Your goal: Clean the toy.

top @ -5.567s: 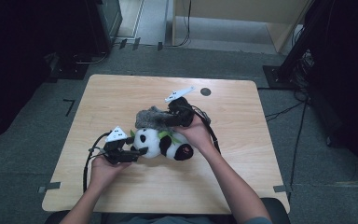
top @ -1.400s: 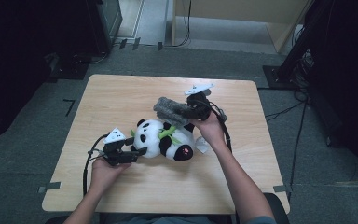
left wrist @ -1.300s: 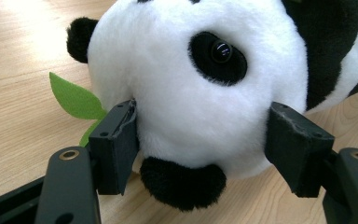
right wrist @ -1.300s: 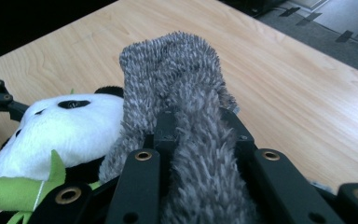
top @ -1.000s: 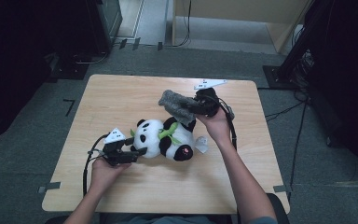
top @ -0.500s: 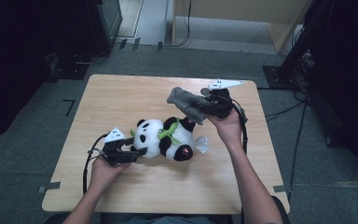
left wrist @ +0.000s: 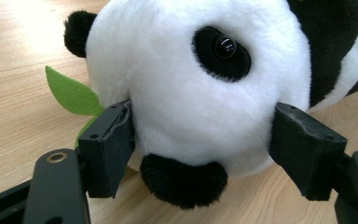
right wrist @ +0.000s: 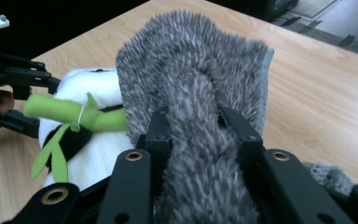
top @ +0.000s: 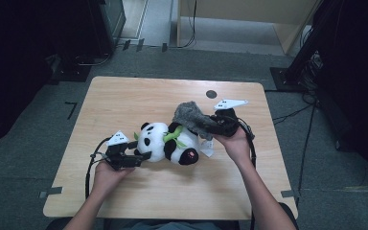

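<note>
The left hand-held gripper [top: 139, 155] lies low at the near left part of the table [top: 124, 100], and its jaws stand spread on both sides of the head of the panda toy [top: 170, 143]. In the left gripper view the left pad [left wrist: 109, 144] touches the white fur, while the right pad [left wrist: 303, 144] stands just beside the cheek. The jaws have just been opening a little with the head between them, so I judge this hold as loose. If the panda toy is pulled now from the other side, the head may slip out of the jaws and the toy may roll or slide on the table.

The panda toy lies on its side near the middle of the table, with the head toward the left hand-held gripper and a green felt leaf [left wrist: 72, 93] behind the head.

Farther, at the right, the right hand-held gripper [right wrist: 193, 126] pinches a fold of the grey furry cloth [top: 191, 117]. Its jaws have just been opening a bit, with the cloth still pressed between them. The cloth rests over the far end of the panda toy, just above the green bamboo stick [right wrist: 74, 114]. The risk here is that the soft fur slides out of the narrow pinch and the cloth drops beside the toy instead of on it.
</note>
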`<state>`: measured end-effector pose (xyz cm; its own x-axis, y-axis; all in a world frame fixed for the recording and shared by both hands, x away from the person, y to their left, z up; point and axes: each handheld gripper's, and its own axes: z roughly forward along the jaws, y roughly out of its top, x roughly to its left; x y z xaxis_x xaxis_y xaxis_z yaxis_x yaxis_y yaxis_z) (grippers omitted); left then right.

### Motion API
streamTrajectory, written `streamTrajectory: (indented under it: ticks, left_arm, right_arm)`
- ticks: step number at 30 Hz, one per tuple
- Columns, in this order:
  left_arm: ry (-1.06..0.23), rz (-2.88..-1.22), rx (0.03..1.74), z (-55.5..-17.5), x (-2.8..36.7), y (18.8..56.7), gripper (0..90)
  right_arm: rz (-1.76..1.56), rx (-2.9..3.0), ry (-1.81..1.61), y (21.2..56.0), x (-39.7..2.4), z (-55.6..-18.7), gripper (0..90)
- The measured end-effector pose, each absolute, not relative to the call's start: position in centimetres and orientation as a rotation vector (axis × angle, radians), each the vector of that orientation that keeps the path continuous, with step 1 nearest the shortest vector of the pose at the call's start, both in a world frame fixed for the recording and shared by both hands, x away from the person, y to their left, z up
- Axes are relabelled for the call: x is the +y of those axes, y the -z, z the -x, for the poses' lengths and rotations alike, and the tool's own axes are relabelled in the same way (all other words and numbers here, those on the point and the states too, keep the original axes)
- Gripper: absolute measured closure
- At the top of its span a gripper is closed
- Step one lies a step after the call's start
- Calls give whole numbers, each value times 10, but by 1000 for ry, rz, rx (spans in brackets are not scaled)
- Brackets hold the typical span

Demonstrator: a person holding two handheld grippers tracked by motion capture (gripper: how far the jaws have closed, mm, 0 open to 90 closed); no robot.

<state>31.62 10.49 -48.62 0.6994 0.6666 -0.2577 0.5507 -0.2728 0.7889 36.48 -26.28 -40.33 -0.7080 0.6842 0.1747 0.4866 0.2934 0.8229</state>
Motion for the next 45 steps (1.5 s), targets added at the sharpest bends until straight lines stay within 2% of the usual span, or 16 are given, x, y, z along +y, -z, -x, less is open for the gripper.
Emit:
streamTrajectory:
  ticks: [8, 23, 30, 38, 45]
  left_arm:
    - [-155, -1957, 938, -316, 105, 486, 259]
    - [-154, -1959, 936, -316, 105, 487, 259]
    - [-157, -1963, 934, -316, 105, 487, 258]
    - [-157, -1961, 936, -316, 105, 487, 257]
    - [-160, -1957, 936, -315, 105, 487, 256]
  right_arm:
    - [-1111, 2372, -1342, 404, -270, -363, 725]
    - [-1241, 2324, -1262, 416, -303, -364, 734]
    - [-1250, 2252, -1312, 401, -312, -361, 734]
    - [-1151, 2235, -1385, 377, -295, -355, 732]
    - [-1077, 2320, -1379, 380, -265, -357, 730]
